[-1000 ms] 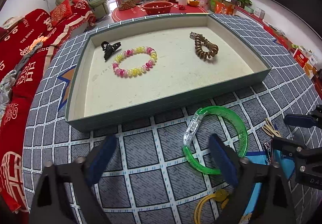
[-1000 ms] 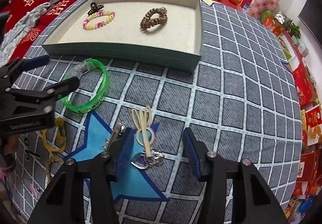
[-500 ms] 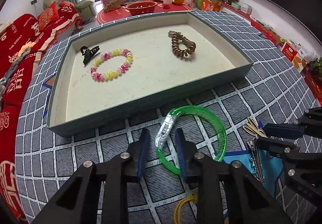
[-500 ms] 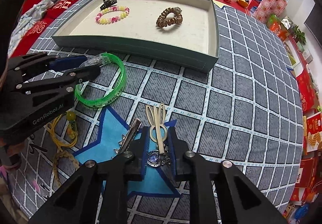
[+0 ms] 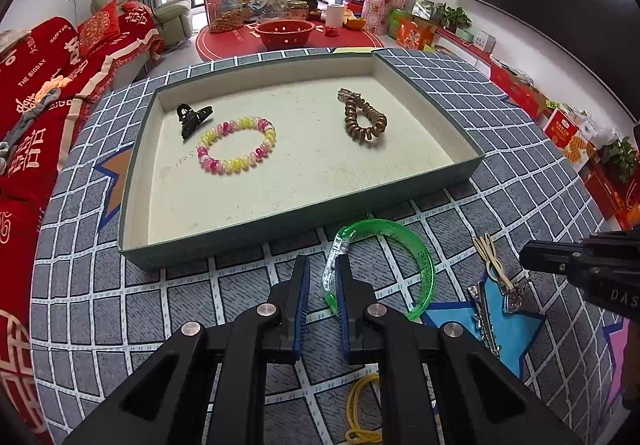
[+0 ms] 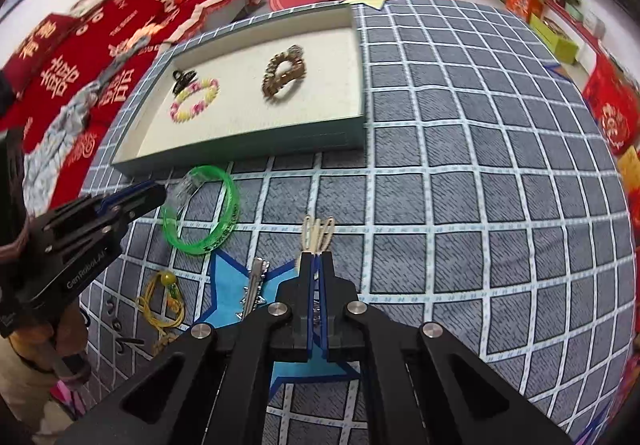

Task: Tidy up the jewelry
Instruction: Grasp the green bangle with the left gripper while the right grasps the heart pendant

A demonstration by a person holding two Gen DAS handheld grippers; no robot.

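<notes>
Now: both tools clamped, each on own item, nothing lifted clear yet.

Left gripper (image 5: 322, 287): jaws just closing, now nearly together on clear clasp section of translucent green plastic bangle (image 5: 416, 257). Bangle lying on grey grid-pattern tablecloth (image 5: 500, 149), just in front of near wall of shallow green-sided tray w/ cream lining (image 5: 280, 229). Grip on thin edge only; most of ring hanging out to the right of pads.

Right gripper (image 6: 316, 265): jaws pressed fully together on cream looped cord w/ small metal charm (image 6: 318, 233); loops poking out past tips, charm end hidden behind fingers. Cannot tell whether pads have both strands.

Already in tray: black claw hair clip (image 5: 192, 117), pink-and-yellow beaded bracelet (image 5: 236, 145), bronze spiral coil hair tie (image 5: 364, 117). Left on cloth: silver jewelled hair clip (image 6: 254, 291) on blue star patch, yellow knotted cord w/ green bead (image 6: 164, 301).

Risks:
- Bangle may pivot or slip on lift: smooth plastic, off-centre grip.
- Low carry → ring catching tray's near wall.
- Cord may slide out if only one strand pinched; dangling charm could snag silver clip just beside it.
- Grippers near each other; simultaneous move toward tray → possible collision.
- Drop onto beaded bracelet or coil tie → tangle.
</notes>
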